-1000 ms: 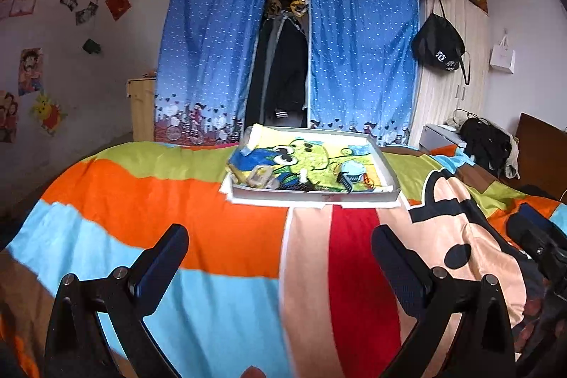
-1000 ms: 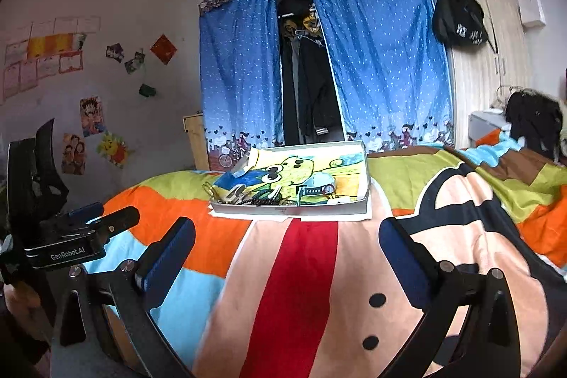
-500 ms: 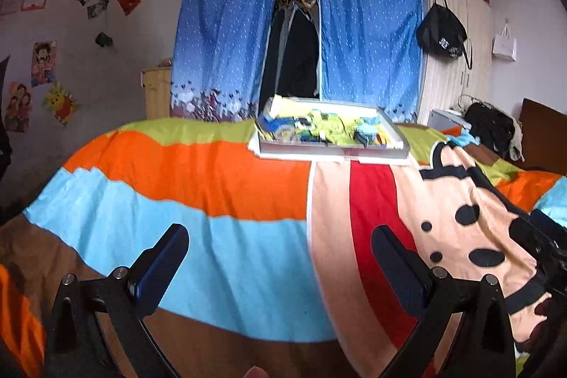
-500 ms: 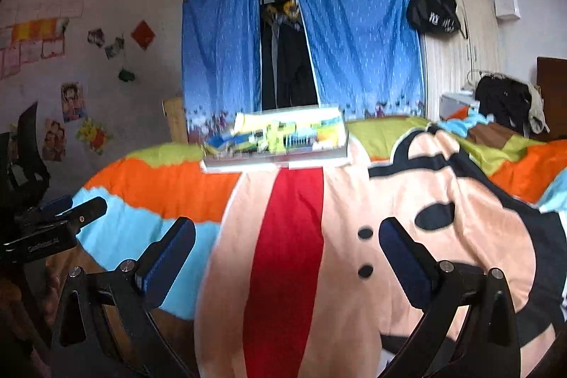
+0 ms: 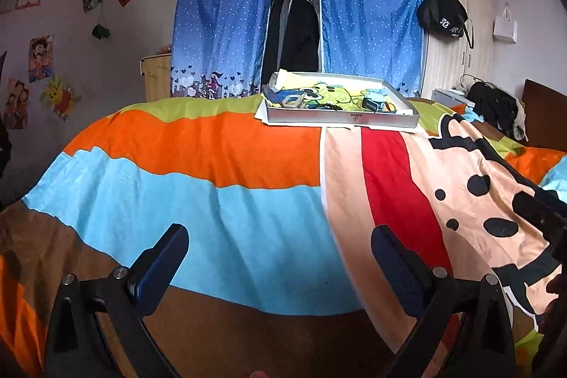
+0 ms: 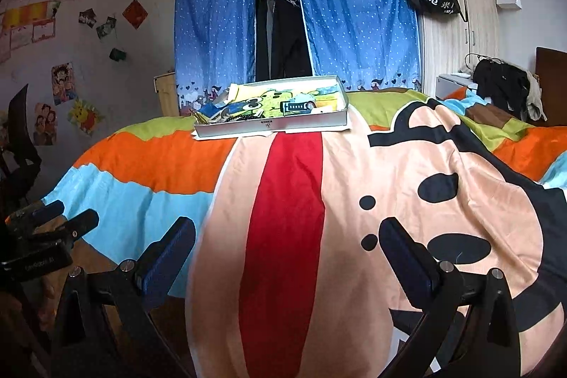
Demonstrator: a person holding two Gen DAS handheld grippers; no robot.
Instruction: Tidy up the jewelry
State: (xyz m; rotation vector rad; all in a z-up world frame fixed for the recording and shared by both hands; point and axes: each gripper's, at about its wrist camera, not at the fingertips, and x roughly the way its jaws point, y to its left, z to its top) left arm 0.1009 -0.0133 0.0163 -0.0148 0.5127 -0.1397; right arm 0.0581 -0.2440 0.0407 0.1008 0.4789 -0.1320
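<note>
Left wrist view: both claws, left claw (image 5: 280, 257) and right claw (image 6: 290, 250), are spread and empty; approach the tray (image 5: 340, 120) on the bed (image 5: 248, 165) slowly and level.

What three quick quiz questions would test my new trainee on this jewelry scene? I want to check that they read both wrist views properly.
1. True or false: the left gripper holds something.
2. Where does the tray rest: A) a shelf, B) the bedspread, C) the floor?
3. What hangs on the wardrobe door?

Key:
1. False; both it and the right gripper are open and empty.
2. B.
3. A black bag.
</note>
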